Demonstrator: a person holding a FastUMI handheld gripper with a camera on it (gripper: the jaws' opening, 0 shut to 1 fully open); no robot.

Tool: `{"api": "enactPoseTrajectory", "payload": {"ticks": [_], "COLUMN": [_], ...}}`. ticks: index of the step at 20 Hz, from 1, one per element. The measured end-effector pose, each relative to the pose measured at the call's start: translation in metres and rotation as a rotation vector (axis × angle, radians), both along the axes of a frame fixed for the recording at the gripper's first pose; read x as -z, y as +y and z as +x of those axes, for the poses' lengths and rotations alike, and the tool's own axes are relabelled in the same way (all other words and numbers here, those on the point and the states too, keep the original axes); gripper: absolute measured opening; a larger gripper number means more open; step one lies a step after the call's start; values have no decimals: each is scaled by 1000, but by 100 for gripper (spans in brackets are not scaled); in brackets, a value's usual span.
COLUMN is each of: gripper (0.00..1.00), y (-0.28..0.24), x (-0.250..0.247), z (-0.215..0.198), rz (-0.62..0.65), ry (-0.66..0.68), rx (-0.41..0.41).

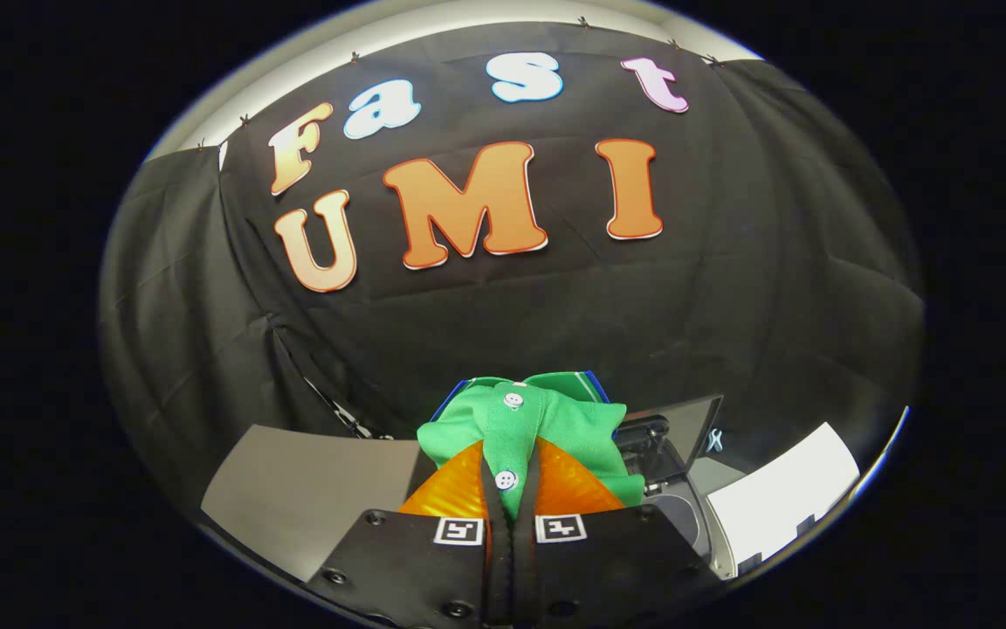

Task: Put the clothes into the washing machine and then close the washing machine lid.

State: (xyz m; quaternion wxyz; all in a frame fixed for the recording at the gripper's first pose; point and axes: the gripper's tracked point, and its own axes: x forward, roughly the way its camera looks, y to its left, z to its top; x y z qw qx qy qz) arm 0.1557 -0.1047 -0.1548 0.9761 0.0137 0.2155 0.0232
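Observation:
A green garment point(555, 428) with white buttons and a blue trim bunches up between my fingers, and my gripper point(512, 489) is shut on its buttoned placket, holding it up in the air. To the right of my fingers and lower down stands the washing machine point(686, 515), with its dark lid point(686, 428) raised behind the drum opening. The garment hides much of the machine's left side.
A grey table surface point(293, 498) lies below on the left. A white sheet or panel point(782, 498) lies to the right of the machine. The black booth wall rises close behind everything.

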Motion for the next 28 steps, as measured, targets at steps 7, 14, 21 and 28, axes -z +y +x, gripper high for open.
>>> {"api": "enactPoseTrajectory", "payload": {"ticks": [7, 14, 21, 28], "gripper": [8, 8, 8, 8], "y": [-68, -94, -101, -111], "x": [63, 130, 196, 258], "z": [-4, 7, 23, 37], "rz": [-21, -42, -57, -76], "ry": [102, 208, 275, 317], "rx": [43, 44, 38, 44]}}
